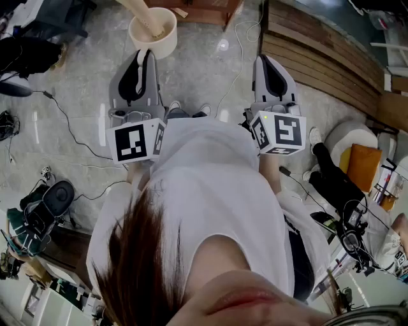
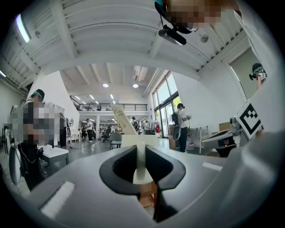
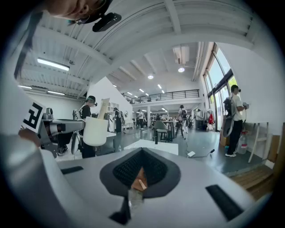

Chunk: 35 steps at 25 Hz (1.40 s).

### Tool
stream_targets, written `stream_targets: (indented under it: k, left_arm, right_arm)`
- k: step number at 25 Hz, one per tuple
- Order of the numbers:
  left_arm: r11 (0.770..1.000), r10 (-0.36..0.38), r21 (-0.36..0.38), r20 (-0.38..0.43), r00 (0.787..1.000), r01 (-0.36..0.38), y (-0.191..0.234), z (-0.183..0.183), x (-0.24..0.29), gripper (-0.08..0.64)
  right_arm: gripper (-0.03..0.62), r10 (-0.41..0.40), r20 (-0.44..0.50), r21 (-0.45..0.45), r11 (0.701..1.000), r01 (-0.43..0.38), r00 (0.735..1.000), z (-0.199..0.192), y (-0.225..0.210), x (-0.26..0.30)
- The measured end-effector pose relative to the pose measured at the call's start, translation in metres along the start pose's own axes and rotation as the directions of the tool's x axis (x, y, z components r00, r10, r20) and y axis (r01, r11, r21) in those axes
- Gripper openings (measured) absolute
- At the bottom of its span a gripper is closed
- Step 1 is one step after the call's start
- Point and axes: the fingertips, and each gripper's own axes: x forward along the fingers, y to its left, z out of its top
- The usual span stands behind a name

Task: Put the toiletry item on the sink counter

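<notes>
At the upper left of the head view, the left gripper (image 1: pixel 145 56) reaches forward over a grey, glossy floor (image 1: pixel 197 70), and a cream cup (image 1: pixel 153 33) sits at its tips with a pale tube (image 1: pixel 141 11) leaning out of it toward the top edge of the frame. The left gripper view shows its jaws pinching the cup's thin wall, which stands upright between the dark pads at the centre of the frame, with the tube slanting up and to the left above the rim. The right gripper (image 1: pixel 268 63) is held beside it at the upper right of the head view, well apart from the cup. In the right gripper view its jaws are pressed together with nothing between them, and the cup shows at the left of that frame, clear of any surface. Both marker cubes (image 1: pixel 137 141) lie at the middle of the head view, just in front of the person's white shirt (image 1: pixel 210 191). Wooden planks (image 1: pixel 319 57) fill the upper right corner.
</notes>
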Motion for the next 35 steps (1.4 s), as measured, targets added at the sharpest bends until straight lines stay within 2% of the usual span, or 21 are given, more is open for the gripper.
stream_targets:
  k: [20,26,35]
  left_arm:
    - [1.0,-0.013,0.008,0.02,1.0,0.012,-0.022,0.01,-0.001,0.048]
    - [1.0,-0.006,0.003,0.021,1.0,0.006,-0.025,0.012,-0.003,0.048]
    - [1.0,0.003,-0.011,0.007,1.0,-0.002,-0.012,0.007,0.013,0.048]
  right_arm:
    - [0.005,0.0,0.013,-0.003,1.0,0.0,1.0,0.0,-0.014,-0.016]
    - [0.005,0.034,0.029,0.005,0.999,-0.034,0.999,0.003,-0.01,-0.017]
    - [0.005,0.041,0.014,0.016,0.999,-0.042,0.999,0.003,-0.012,0.003]
